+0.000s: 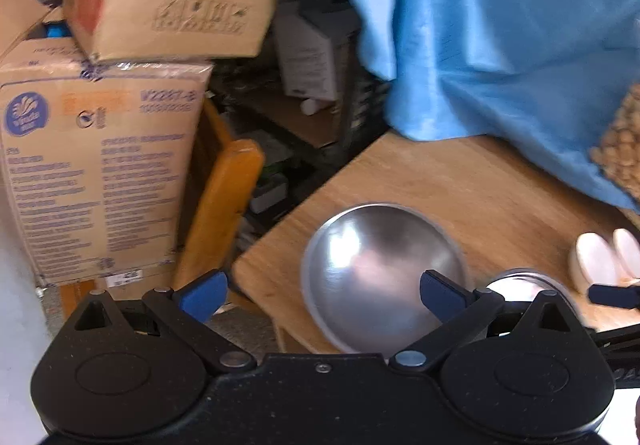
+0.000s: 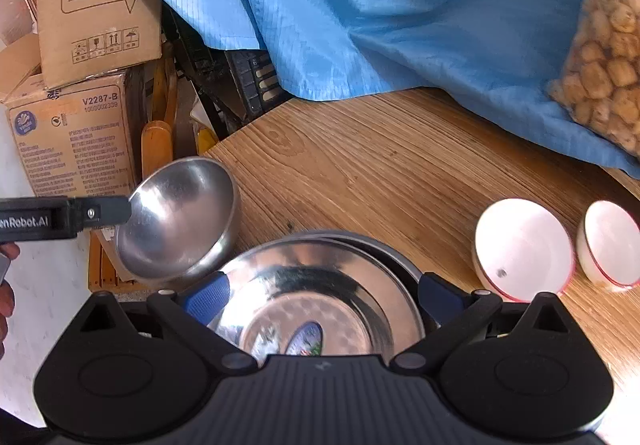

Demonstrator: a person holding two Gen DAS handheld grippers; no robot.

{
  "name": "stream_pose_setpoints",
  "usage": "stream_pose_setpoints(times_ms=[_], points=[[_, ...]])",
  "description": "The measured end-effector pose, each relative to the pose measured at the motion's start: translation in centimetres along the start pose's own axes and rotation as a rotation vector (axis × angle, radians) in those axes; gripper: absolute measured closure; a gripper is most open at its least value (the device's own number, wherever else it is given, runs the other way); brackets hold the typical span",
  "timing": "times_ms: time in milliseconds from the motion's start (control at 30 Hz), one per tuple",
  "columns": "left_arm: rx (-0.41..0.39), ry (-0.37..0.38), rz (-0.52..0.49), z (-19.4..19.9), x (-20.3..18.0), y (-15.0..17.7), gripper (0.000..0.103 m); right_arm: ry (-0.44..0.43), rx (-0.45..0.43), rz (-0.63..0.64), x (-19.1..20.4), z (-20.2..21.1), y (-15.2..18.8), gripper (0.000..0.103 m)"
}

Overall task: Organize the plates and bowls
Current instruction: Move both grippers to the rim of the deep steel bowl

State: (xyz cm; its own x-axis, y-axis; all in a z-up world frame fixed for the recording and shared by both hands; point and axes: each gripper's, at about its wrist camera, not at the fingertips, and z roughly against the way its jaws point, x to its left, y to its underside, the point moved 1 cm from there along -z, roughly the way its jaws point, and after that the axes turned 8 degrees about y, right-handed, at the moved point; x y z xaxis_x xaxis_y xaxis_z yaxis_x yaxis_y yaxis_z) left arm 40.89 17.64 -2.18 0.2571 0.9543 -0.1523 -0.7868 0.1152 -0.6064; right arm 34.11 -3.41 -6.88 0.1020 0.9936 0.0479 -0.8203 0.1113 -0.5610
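Observation:
A steel bowl (image 1: 376,273) sits near the left corner of the wooden table (image 1: 460,185). My left gripper (image 1: 324,291) is open, its blue fingertips (image 1: 442,291) apart; the right one is over the bowl's inside, the left one hangs off the table edge. In the right wrist view the same bowl (image 2: 180,217) looks tilted with the left gripper's finger (image 2: 100,211) at its rim. My right gripper (image 2: 320,295) is open over stacked steel plates (image 2: 320,297). Two white bowls with red rims (image 2: 520,245) (image 2: 612,241) sit to the right.
A blue cloth (image 2: 380,5) covers the table's back, with a bag of brown snacks (image 2: 604,73) on it. Cardboard boxes (image 1: 100,165) and a wooden chair (image 1: 224,205) stand left of the table, beyond its edge.

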Motion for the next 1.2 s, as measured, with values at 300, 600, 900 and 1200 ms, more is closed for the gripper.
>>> stream_pose_setpoints(times_ms=[300,600,900,1200], points=[[0.083,-0.06,0.02,-3.1,1.7,-0.2,0.001,0.04,-0.003,0.099,1.8,-2.2,-1.6,0.001],[0.149,-0.016,0.122,-5.2,3.2,0.1,0.001,-0.012,0.014,0.153,3.3,-4.3,-3.3,0.004],[0.15,0.007,0.133,-5.7,3.1,-0.3,0.015,-0.028,0.036,0.203,5.0,-5.9,-4.5,0.032],[0.174,0.09,0.188,-6.2,3.6,-0.3,0.05,-0.124,0.103,0.141,5.2,-7.3,-4.5,0.069]])
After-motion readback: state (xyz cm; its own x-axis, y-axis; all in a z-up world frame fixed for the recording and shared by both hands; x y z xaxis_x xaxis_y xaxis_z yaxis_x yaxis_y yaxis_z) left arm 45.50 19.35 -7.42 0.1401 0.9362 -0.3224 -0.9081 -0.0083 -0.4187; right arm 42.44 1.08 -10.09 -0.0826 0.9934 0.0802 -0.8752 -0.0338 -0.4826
